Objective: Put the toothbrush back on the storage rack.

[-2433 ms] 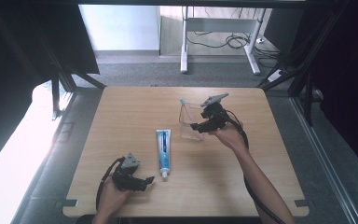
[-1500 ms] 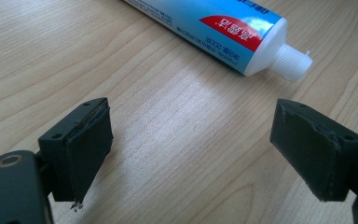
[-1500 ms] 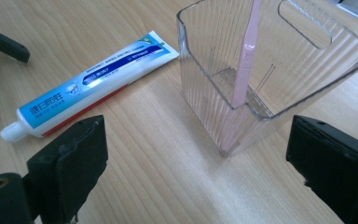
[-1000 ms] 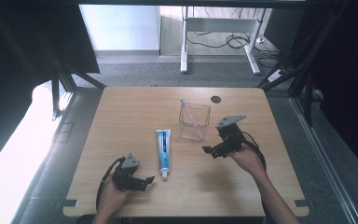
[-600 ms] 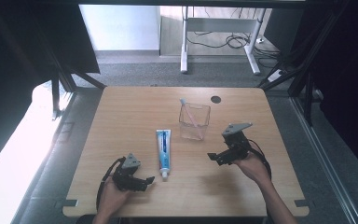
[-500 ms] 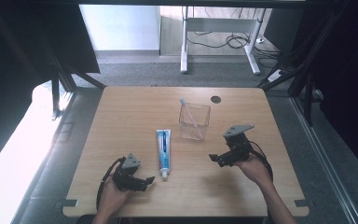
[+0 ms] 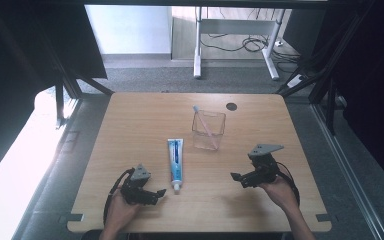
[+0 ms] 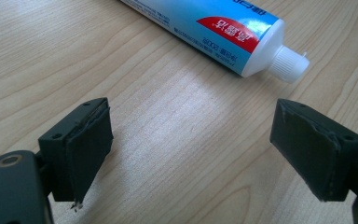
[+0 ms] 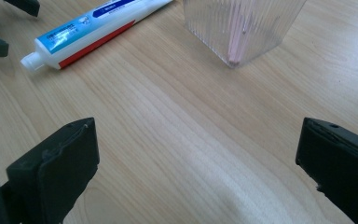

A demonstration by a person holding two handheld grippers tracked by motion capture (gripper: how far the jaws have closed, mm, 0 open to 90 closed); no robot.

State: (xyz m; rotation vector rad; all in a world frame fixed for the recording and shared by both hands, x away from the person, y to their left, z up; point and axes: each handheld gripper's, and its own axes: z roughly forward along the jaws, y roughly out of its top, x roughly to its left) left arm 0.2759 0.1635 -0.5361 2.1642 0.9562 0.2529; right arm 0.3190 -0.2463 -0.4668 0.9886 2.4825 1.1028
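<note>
Wooden table (image 7: 130, 130), round dark hole (image 7: 231, 106) near far edge

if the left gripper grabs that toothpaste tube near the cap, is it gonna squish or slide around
The toothpaste tube looks plump and soft-walled, so the body would probably dent under the pads; the ribbed white cap looks stiffer. Its glossy skin may slip somewhat. It lies flat on the table, so it seems more likely to slide or pivot than roll. The left gripper is open beside the cap.
</note>
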